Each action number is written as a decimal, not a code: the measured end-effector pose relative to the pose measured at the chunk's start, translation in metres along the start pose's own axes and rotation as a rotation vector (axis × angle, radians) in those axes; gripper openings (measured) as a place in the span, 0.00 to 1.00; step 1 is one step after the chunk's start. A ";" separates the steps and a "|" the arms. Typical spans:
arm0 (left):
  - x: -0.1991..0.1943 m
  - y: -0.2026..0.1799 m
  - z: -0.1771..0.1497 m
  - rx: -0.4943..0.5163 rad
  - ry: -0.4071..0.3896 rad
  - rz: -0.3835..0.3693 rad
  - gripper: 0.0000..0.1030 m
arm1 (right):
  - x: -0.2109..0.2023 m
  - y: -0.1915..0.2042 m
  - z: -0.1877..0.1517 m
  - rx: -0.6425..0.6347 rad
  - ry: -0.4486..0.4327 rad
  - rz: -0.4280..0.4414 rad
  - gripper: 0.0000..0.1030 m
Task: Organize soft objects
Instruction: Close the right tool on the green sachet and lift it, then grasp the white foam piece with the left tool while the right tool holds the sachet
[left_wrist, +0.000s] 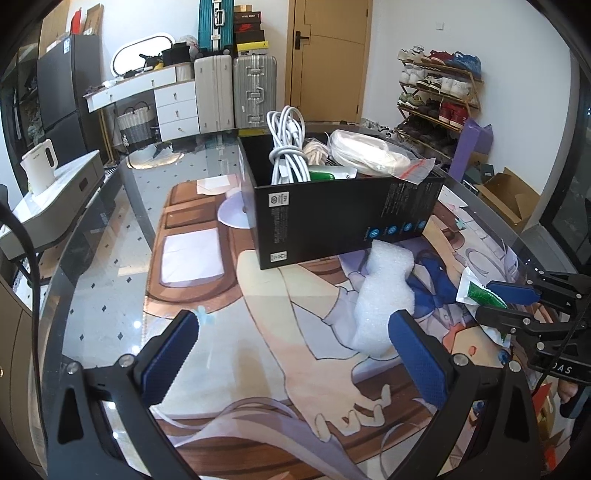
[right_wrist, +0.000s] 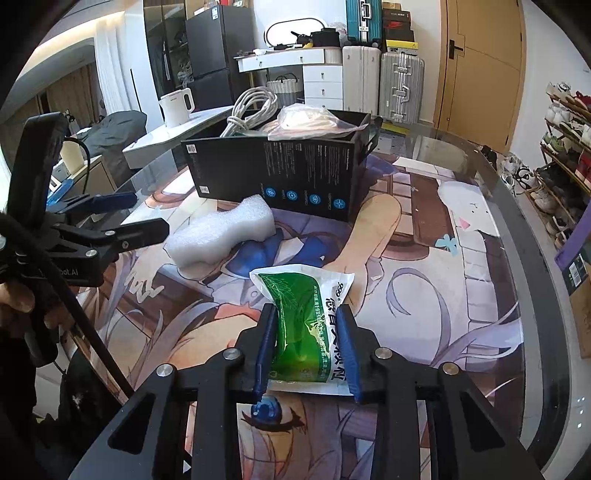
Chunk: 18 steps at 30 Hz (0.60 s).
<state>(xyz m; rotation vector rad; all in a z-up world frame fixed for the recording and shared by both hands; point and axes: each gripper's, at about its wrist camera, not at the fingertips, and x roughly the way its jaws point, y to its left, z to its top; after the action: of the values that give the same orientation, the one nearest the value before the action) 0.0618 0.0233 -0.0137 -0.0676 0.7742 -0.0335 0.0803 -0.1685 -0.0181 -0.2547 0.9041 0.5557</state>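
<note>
1. In the left wrist view, the left gripper (left_wrist: 291, 350) is seen at the bottom of the frame with its blue-padded fingers (left_wrist: 170, 354) spread wide and nothing held between them; it is aimed level over the printed table mat (left_wrist: 229, 369).
2. A white foam block (left_wrist: 384, 295) lies right of centre, just beyond the right-hand finger, its far end touching the black box (left_wrist: 332, 218) at centre frame. The box is filled with a white cable bundle (left_wrist: 288, 147) and a bagged cream item (left_wrist: 369, 151).
3. The right gripper (left_wrist: 506, 299) is seen at the right edge, closed on a green-and-white sachet (left_wrist: 480, 291).
4. Bare mat is seen at lower centre and left; the glass table edge (left_wrist: 96, 236) curves down the left side.
5. In the right wrist view, the right gripper (right_wrist: 308, 347) is seen at lower centre, narrowed onto the green-and-white sachet (right_wrist: 310, 325), which is pinched at its middle.
6. The foam block (right_wrist: 221, 236) lies left of centre against the black box (right_wrist: 273, 173), at upper centre.
7. The left gripper (right_wrist: 125, 218) is seen at the left edge, held by a hand (right_wrist: 18, 295), fingers apart.
8. Open mat (right_wrist: 424, 295) extends to the right, up to the rounded table rim (right_wrist: 546, 295).
</note>
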 end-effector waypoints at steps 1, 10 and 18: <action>0.001 0.000 0.000 -0.006 0.009 -0.012 1.00 | -0.001 0.000 0.000 0.000 -0.003 0.001 0.32; 0.015 -0.017 0.004 0.030 0.060 -0.043 1.00 | -0.008 -0.005 0.002 0.016 -0.031 -0.002 0.32; 0.029 -0.032 0.012 0.060 0.097 -0.059 1.00 | -0.008 -0.010 0.001 0.031 -0.032 -0.011 0.32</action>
<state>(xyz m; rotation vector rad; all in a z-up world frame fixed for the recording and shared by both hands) 0.0907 -0.0099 -0.0225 -0.0319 0.8678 -0.1172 0.0825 -0.1793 -0.0111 -0.2217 0.8791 0.5341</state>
